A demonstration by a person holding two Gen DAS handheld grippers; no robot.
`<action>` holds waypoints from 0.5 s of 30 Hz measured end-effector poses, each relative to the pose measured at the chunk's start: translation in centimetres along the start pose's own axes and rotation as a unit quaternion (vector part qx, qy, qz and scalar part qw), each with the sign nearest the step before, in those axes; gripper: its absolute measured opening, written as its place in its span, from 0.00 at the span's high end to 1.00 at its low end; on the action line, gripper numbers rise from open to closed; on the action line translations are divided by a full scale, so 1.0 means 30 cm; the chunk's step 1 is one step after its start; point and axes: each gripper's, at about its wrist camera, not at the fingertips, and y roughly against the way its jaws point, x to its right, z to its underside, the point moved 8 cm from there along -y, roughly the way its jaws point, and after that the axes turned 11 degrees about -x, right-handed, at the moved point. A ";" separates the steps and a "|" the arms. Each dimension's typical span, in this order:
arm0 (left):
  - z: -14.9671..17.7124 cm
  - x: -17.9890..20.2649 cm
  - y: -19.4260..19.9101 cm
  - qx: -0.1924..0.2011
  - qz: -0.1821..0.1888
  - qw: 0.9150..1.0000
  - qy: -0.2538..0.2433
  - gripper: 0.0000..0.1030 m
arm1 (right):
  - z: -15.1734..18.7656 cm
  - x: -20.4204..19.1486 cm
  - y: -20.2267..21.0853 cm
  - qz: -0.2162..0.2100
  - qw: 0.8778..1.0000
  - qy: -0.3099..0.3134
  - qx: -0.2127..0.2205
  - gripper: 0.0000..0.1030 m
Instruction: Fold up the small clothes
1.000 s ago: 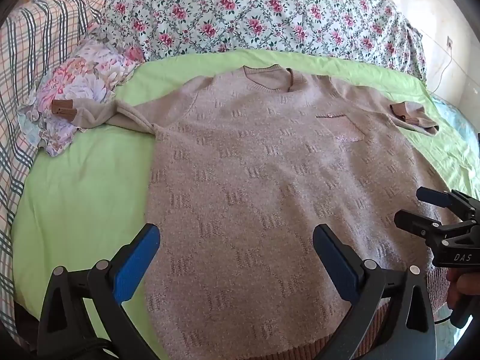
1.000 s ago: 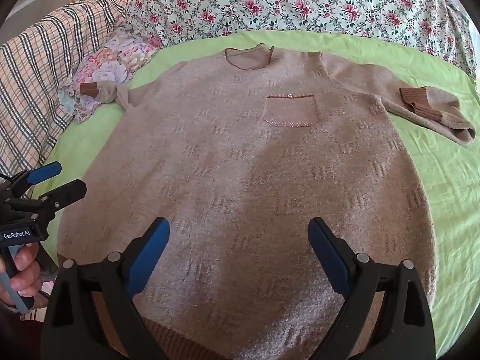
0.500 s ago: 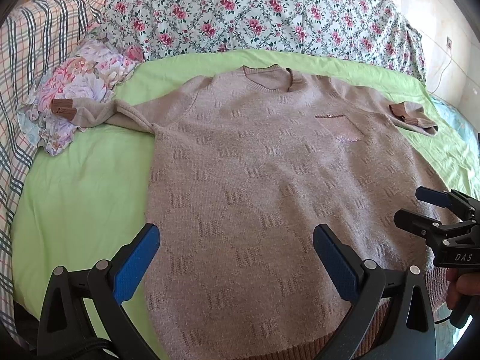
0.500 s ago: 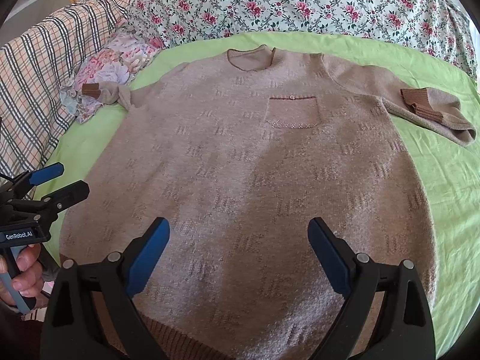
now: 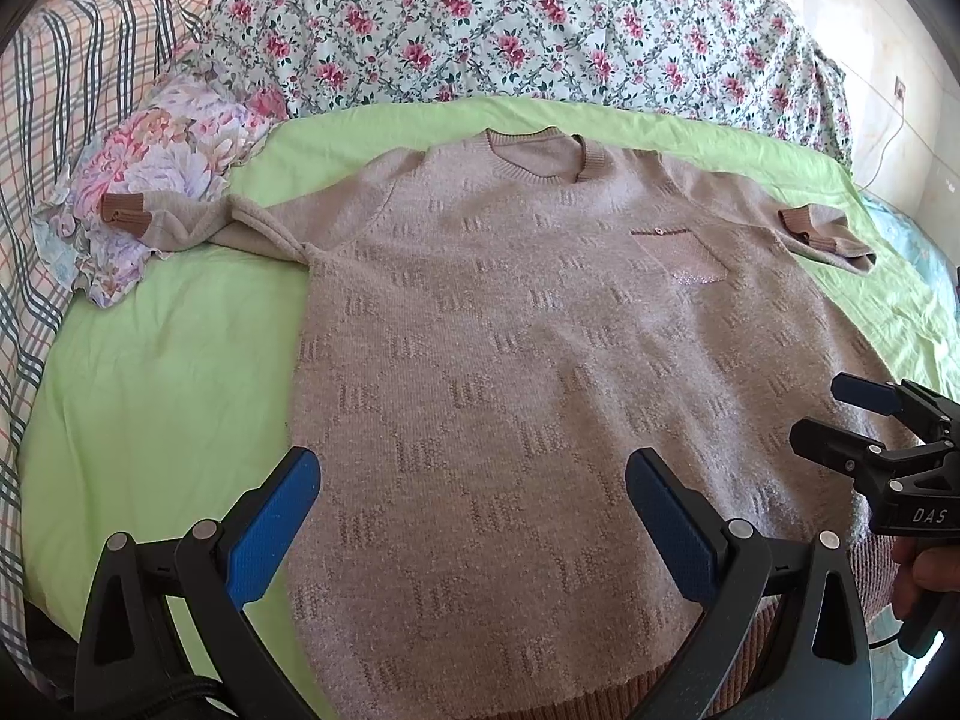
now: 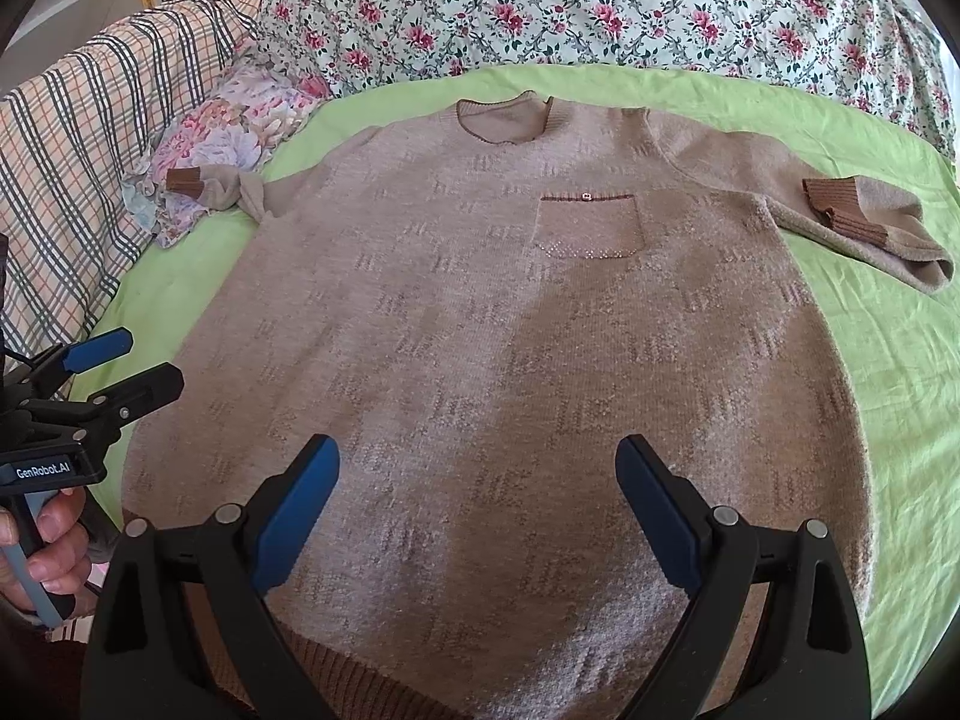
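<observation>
Where my left hand-held gripper [image 5: 471, 480] and right hand-held gripper [image 6: 477, 468] hover with jaws spread wide and gripping nothing, their frames hide the sweater [image 6: 480, 348] hem. The tan patterned knit lies flat on the green sheet [image 5: 156, 372], bare sheet flanking both sides; floral bedding [image 6: 600, 0] beyond.

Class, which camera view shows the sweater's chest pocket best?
The right wrist view: the pocket sits near centre, facing the camera, its button and trim clear. The left wrist view shows it off to the right, skewed.
</observation>
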 end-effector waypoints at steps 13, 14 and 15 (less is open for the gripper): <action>-0.002 0.015 -0.014 -0.014 0.032 0.999 0.024 0.01 | -0.004 -0.008 0.003 -0.002 1.000 -0.001 0.002 0.09; -0.005 0.017 -0.012 -0.018 0.045 0.998 0.032 0.01 | -0.004 -0.006 0.002 -0.002 1.000 0.000 0.002 0.09; -0.009 0.016 -0.011 -0.016 0.050 0.998 0.035 0.01 | -0.004 -0.008 0.003 -0.002 1.000 -0.001 0.002 0.09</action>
